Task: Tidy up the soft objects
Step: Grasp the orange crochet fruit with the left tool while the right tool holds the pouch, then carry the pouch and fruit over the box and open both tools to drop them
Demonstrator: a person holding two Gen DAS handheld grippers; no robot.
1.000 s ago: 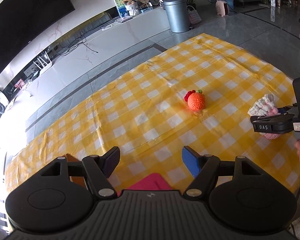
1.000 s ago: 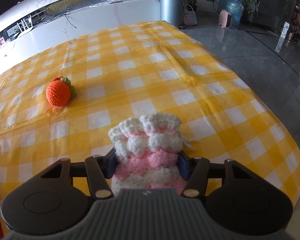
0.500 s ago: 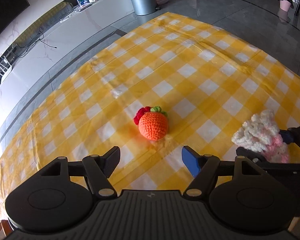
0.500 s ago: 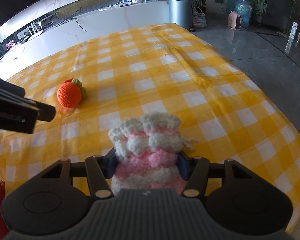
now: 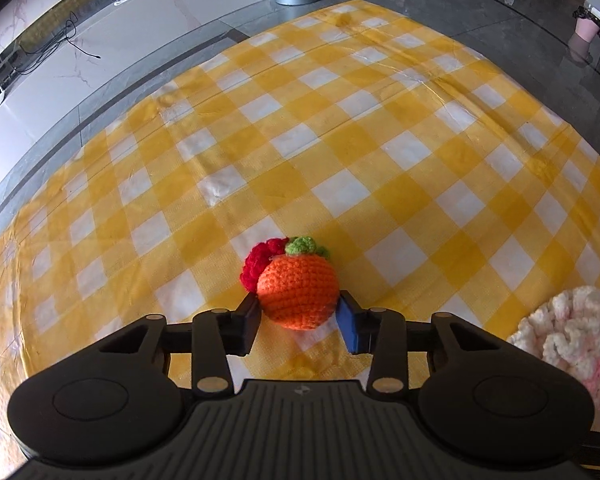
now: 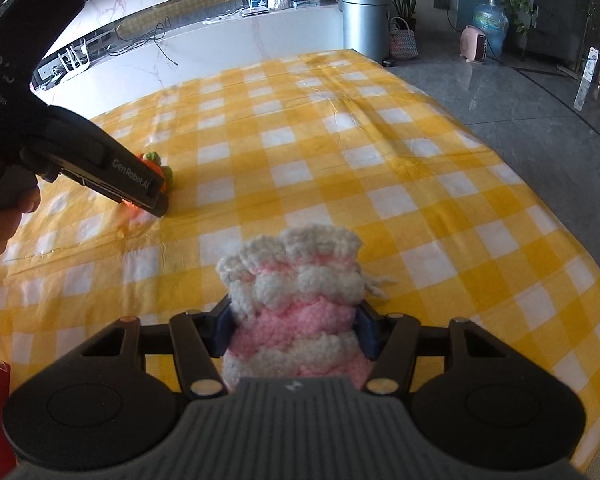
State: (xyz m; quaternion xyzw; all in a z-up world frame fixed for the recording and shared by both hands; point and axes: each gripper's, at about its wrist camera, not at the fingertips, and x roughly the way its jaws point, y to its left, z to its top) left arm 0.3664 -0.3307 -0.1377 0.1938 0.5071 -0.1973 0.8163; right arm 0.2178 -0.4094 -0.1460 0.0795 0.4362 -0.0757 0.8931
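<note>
Crocheted orange (image 5: 298,294) — between left claw (image 5: 299,322) pads

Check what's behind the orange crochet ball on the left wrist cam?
A red crochet piece and a green leafy tuft sit against the far side of the orange crochet ball, on the yellow checked cloth. How they join is hidden by the ball.
</note>
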